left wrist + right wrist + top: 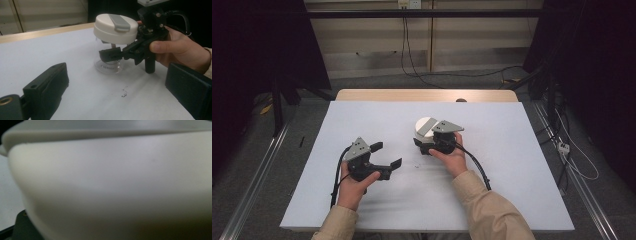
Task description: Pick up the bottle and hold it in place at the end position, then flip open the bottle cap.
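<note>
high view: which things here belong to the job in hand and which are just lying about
In the job:
- clear jar with white lid
- right tongs, closed on the jar
- left tongs, open

Lying about:
- small dark crumbs on the table
- floor cables

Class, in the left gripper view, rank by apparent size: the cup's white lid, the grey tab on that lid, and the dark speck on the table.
1. White lid, largest.
2. Grey tab, clearly smaller, sitting on the lid.
3. Dark speck, smallest, although nearer the camera.

- We note the jar (109, 60): clear glossy glass or plastic; its lid (115, 28) smooth matt white plastic.
- Table cover (362, 120): matt white; wooden edge at 12 o'clock.
</note>
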Available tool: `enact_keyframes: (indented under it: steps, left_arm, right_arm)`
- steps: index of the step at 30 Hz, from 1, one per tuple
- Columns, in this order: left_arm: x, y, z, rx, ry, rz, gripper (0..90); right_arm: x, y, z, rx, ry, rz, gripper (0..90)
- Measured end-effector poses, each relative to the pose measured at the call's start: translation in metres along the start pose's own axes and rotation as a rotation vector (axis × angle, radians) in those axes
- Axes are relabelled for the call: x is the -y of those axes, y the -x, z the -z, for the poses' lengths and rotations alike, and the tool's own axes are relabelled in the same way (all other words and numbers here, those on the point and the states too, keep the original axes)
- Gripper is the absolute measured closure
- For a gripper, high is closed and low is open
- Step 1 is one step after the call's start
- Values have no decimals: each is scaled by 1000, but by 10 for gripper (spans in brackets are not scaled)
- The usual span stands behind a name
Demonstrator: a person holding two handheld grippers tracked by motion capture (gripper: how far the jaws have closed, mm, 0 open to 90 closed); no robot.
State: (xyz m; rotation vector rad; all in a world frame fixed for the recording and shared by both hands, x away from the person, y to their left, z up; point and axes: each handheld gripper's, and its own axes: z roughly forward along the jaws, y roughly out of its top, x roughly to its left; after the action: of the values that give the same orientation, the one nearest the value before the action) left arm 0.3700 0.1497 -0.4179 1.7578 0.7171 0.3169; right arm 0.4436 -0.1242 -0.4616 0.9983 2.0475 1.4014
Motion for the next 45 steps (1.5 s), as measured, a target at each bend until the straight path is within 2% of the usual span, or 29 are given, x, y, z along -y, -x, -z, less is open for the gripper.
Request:
enact_keyframes:
  steps: [5, 19, 29, 34, 39, 40, 42, 43, 45]
  left_arm:
    - [-2, 2, -5, 10, -3, -2, 49]
    - [-6, 2, -13, 3, 4, 8, 72]
    - [-12, 3, -22, -16, -3, -20, 124]
    - [-14, 3, -28, -1, -24, -10, 210]
    - [-16, 2, -33, 37, -37, 7, 321]
    - [-17, 2, -35, 47, -55, 4, 380]
    - [-17, 3, -38, 56, -52, 2, 383]
    - [-18, 3, -38, 65, -48, -11, 415]
    - [-18, 4, -40, 70, -44, -5, 444]
  right_arm:
    - [1, 0, 0, 0, -4, -1, 182]
    - [1, -1, -1, 6, -16, 8, 182]
    - [0, -1, -2, 3, -17, 3, 183]
    - [1, -1, -2, 3, -18, 3, 183]
    - [0, -1, -2, 3, -18, 3, 183]
    - [0, -1, -2, 4, -19, 4, 183]
    - [0, -1, -2, 4, -19, 3, 183]
    - [0, -1, -2, 4, -19, 4, 183]
    - [0, -1, -2, 4, -19, 4, 183]
